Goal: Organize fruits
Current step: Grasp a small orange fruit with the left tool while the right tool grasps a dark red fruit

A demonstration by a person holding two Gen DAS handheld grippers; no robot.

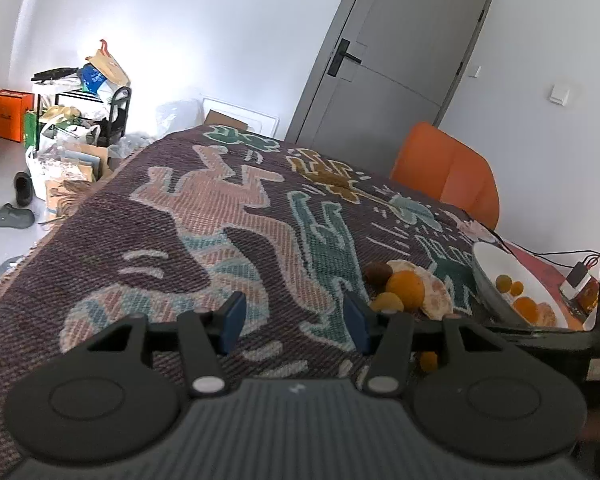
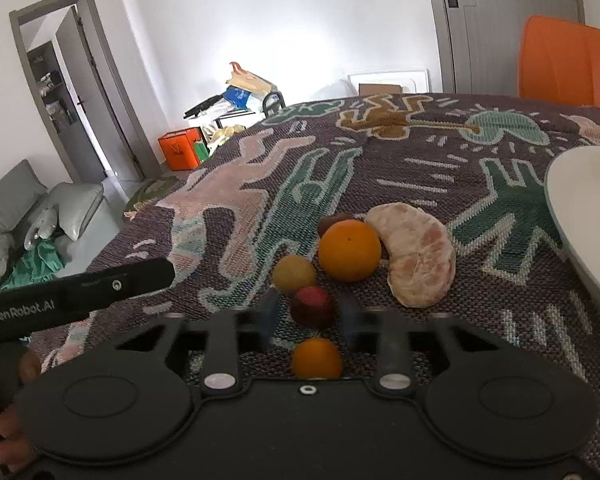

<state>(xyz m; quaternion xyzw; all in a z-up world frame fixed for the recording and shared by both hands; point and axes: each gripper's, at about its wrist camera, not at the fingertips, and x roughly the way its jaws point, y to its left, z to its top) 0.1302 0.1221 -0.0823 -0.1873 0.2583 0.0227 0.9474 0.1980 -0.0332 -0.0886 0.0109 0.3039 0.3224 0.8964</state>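
Six loose fruits (image 2: pixel 349 251) lie on the patterned tablecloth (image 2: pixel 260 184).

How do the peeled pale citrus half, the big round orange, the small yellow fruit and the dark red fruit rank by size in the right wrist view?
1. Peeled pale citrus half
2. Big round orange
3. Small yellow fruit and dark red fruit look alike; the red one lies nearer the camera, so no ranking.

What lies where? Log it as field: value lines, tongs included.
surface: patterned cloth
loose fruit: orange, peeled citrus piece, yellow fruit, dark red fruit, small orange fruit, brown fruit
bowl: holds several small fruits
left tongs: open, empty
right tongs: open, straddling the dark red fruit
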